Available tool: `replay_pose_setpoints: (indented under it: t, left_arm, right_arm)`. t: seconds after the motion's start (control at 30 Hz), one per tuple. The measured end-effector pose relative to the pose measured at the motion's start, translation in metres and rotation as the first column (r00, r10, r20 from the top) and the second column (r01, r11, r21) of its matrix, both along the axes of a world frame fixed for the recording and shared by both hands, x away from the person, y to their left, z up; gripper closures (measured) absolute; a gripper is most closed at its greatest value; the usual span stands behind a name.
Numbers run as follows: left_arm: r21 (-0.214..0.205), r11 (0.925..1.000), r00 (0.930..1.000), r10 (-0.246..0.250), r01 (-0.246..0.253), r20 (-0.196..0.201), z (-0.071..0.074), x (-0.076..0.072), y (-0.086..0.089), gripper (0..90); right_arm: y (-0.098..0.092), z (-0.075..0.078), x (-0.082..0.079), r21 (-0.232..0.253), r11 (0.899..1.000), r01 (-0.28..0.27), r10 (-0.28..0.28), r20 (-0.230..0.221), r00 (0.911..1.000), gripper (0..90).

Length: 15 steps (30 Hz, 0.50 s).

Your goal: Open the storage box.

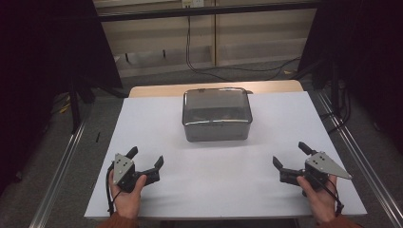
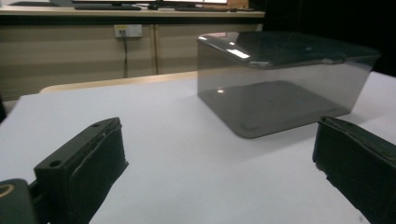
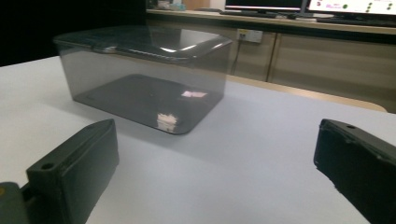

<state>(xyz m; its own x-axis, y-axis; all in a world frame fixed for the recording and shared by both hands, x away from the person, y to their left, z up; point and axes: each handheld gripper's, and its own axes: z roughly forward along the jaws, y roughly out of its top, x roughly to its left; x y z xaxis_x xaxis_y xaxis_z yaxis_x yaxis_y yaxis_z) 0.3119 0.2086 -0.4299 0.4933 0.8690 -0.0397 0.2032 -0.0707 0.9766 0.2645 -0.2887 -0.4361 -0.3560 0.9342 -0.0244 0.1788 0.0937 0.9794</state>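
Both sets of jaws gape wide, empty — left gripper (image 1: 146,159) and right gripper (image 1: 290,155) rest near the table's (image 1: 157,123) front edge. The lidded box (image 1: 216,115) sits well ahead, centred — approach it evenly from both sides.

A smoky clear lidded box (image 1: 217,115) sits on a white table (image 1: 266,190). Nearer the person, two hand-held grippers — left gripper (image 1: 145,158), right gripper (image 1: 290,155) — rest well apart, jaws spread wide, nothing between them.
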Motion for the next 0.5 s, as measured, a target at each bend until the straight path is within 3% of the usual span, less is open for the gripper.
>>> replay_pose_setpoints:
  t: [0.27,0.5]
  left_arm:
    - [0.003,1.0,0.9998,-0.008,0.008,-0.017,-0.002,0.002,-0.003,2.2]
    - [0.01,0.9997,0.9997,-0.023,0.023,-0.011,-0.002,0.001,-0.005,2.2]
  right_arm:
    - [0.015,-0.001,0.008,-0.025,0.998,-0.063,0.062,-0.024,0.9978,2.8]
    - [0.03,-0.001,0.016,0.013,0.991,-0.133,0.134,-0.045,0.99,1.0]
